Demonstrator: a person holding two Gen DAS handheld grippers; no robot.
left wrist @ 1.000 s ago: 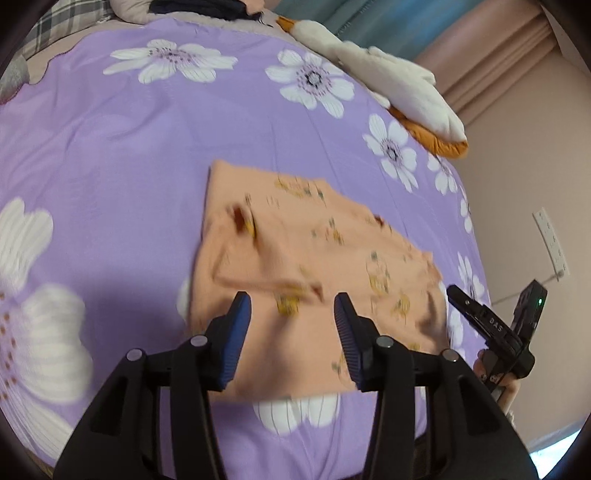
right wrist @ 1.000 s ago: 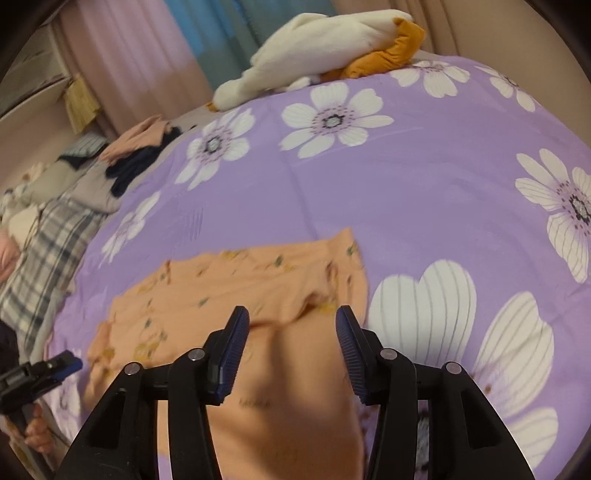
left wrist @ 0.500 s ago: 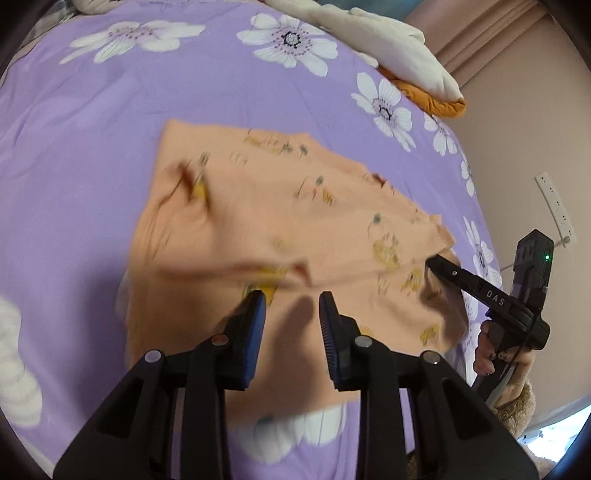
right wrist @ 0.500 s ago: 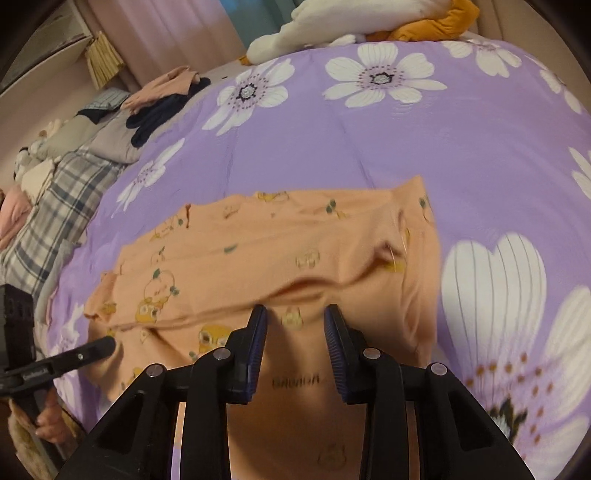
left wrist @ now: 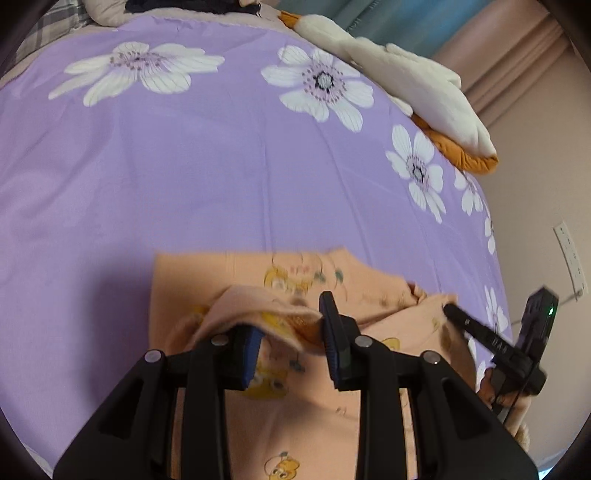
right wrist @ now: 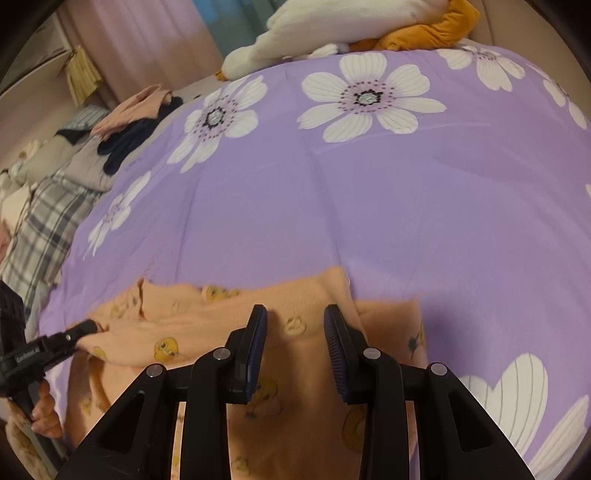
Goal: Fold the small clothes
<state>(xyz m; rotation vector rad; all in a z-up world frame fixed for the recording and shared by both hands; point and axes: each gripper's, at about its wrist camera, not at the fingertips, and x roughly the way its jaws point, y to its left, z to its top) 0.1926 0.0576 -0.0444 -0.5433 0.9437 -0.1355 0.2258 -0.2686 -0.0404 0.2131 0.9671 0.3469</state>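
The garment (left wrist: 317,398) – a small peach piece printed with yellow cartoon chicks – lies on the purple flowered bedspread (left wrist: 207,177), at the edge nearest both cameras. Part of it is lifted into a loose fold above the rest.

The left gripper (left wrist: 290,338) sits over the garment with its jaws set a moderate way apart. The raised fold drapes across its left pad and runs into the gap between the pads; whether the cloth is actually pinched there cannot be told. From the right wrist view, the tip of this gripper touches the garment's left edge.

The right gripper (right wrist: 295,345) hovers over the garment's folded upper edge, jaws likewise moderately apart, with cloth visible between the pads but no clear contact. In the left wrist view its finger tip meets the garment's right corner.

Beyond the garment, at the bedspread's far edge, rests a white and orange plush (right wrist: 354,26); a clothes pile (right wrist: 129,122) lies off the bedspread's far left side.
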